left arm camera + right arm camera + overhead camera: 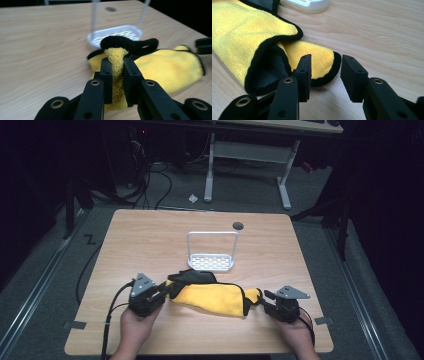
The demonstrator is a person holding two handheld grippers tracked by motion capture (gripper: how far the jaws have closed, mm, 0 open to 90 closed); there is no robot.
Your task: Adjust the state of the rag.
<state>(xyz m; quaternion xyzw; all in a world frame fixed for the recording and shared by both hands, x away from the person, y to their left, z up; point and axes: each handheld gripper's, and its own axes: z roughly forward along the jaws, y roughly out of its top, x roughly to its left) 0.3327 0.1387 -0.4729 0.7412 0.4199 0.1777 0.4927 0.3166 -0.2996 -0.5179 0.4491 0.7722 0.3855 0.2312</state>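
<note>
On the table (150, 240), near edge: yellow cloth (210, 297), black-edged, before a white rack (211, 251). Left claw (117, 72) clamped on one end; right claw (324, 75) apart at the other corner.

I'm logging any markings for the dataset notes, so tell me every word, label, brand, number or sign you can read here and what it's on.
None: no readable text on the yellow cloth, the white rack, the wooden table, the left gripper or the right gripper.
A dark zigzag mark on the floor beside the table is no legible letter or sign.
</note>
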